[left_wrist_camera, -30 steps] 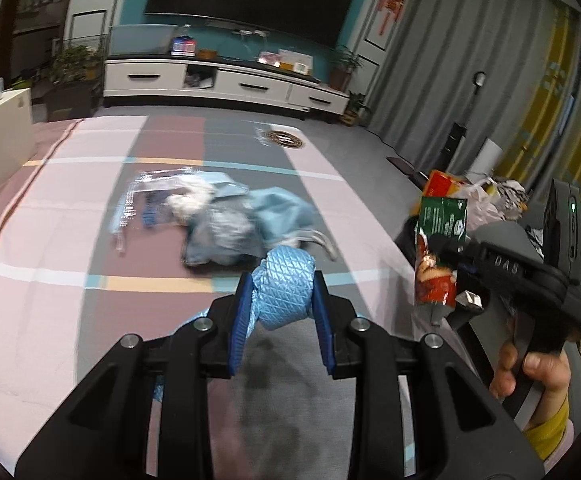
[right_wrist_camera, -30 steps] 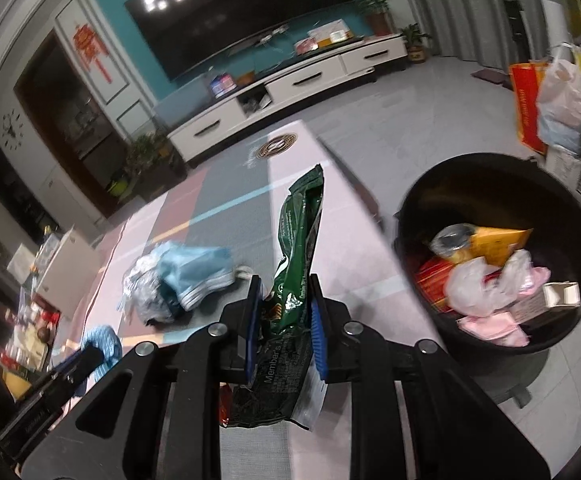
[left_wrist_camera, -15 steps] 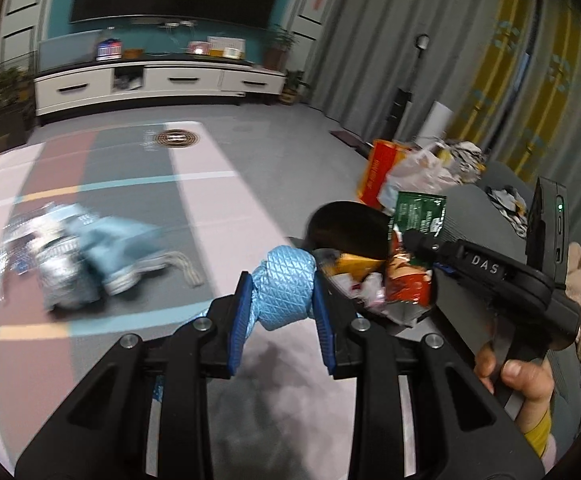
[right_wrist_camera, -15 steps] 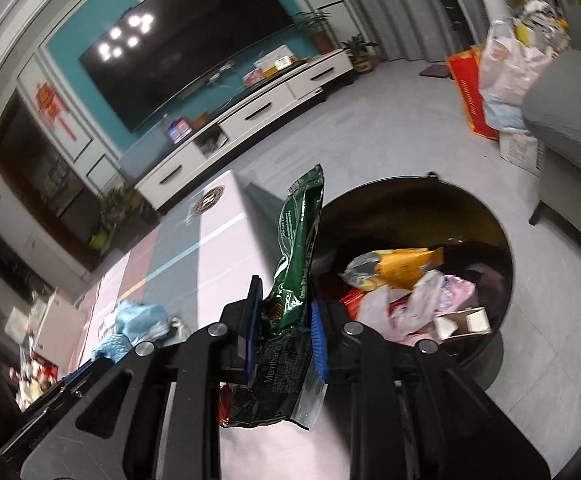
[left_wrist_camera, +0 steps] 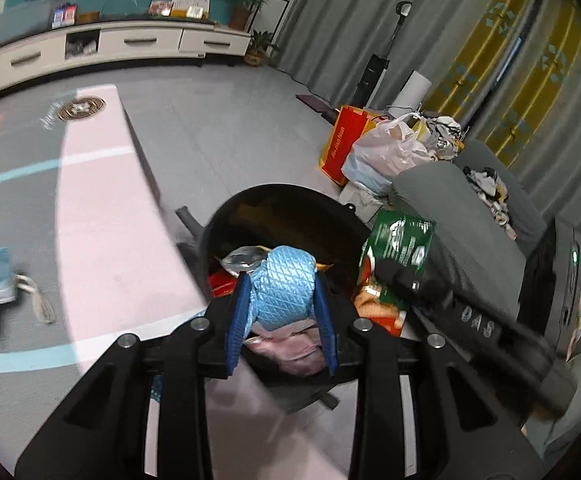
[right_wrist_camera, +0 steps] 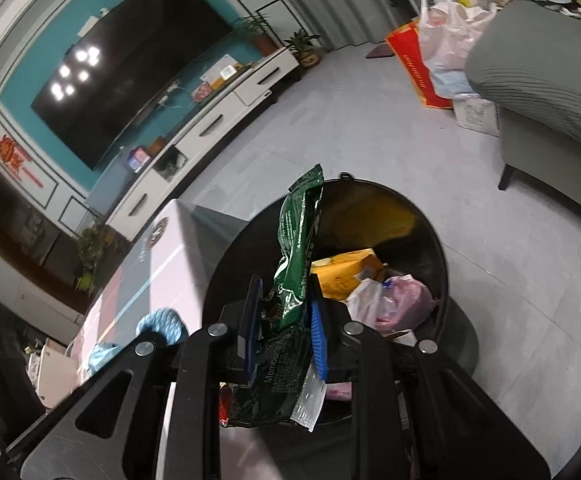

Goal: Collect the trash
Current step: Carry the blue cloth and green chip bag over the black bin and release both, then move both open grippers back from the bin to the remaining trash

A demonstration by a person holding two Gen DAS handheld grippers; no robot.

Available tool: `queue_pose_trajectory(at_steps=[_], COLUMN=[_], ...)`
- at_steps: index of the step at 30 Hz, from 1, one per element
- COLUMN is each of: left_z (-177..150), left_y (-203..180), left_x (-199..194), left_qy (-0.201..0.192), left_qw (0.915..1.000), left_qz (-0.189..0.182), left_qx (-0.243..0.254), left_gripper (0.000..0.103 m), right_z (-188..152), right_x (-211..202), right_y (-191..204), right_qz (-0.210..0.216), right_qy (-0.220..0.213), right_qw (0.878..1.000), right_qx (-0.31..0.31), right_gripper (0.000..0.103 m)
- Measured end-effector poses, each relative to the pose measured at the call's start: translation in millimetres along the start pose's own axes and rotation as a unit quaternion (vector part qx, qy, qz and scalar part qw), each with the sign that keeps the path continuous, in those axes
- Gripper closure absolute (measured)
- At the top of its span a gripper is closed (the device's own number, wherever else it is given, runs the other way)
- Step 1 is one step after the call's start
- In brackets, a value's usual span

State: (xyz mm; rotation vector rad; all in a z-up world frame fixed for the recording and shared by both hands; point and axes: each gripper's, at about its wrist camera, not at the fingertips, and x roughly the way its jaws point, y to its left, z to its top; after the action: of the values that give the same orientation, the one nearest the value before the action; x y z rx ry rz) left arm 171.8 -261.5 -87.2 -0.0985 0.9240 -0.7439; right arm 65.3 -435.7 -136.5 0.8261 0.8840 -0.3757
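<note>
Grey floor tiles surround a black trash bin [left_wrist_camera: 210,236] just ahead of both tools. Left gripper [left_wrist_camera: 281,304] pinches a quilted blue cloth [left_wrist_camera: 284,290] over the bin's near rim. Right gripper [right_wrist_camera: 284,322] clamps a green snack bag [right_wrist_camera: 298,248] above the bin's litter.

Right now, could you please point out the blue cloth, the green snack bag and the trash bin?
blue cloth [left_wrist_camera: 284,286], left wrist view, quilted front.
green snack bag [right_wrist_camera: 296,248], right wrist view, upper half.
trash bin [right_wrist_camera: 444,276], right wrist view, right rim.

The quilted cloth [left_wrist_camera: 284,288] was light blue with a diamond pattern, between blue fingers [left_wrist_camera: 237,320]. The snack wrapper [right_wrist_camera: 296,256] was dark green with white print. The bin [right_wrist_camera: 436,248] was black, holding yellow and pink trash.
</note>
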Motion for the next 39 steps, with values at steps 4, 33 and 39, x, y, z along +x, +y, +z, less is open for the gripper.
queue_pose_trajectory(at_steps=[4,33,39], left_z=[6.7,-69.6,-91.0], left_y=[-1.6,71.6,151.5], left_x=[23.9,-110.4,-171.0], left_qy=[0.012,-0.056,-0.113], left_qw=[0.9996,0.9939,0.9792], left_qz=[-0.016,0.091,0.157], left_qx=[-0.019,0.028,-0.061], left_gripper=[0.065,0.009,0.008], right_z=[0.3,-20.3,-48.9], right_x=[4.8,6.2,12.2], right_y=[-6.6,55.6,110.8], right_qz=[-0.009,0.022,0.052], right_qy=[0.003,0.02,0.047], right_qw=[1.0,0.999,0.988], right_qx=[0.012,-0.046,-0.134], right_gripper=[0.078,0.052,0.052])
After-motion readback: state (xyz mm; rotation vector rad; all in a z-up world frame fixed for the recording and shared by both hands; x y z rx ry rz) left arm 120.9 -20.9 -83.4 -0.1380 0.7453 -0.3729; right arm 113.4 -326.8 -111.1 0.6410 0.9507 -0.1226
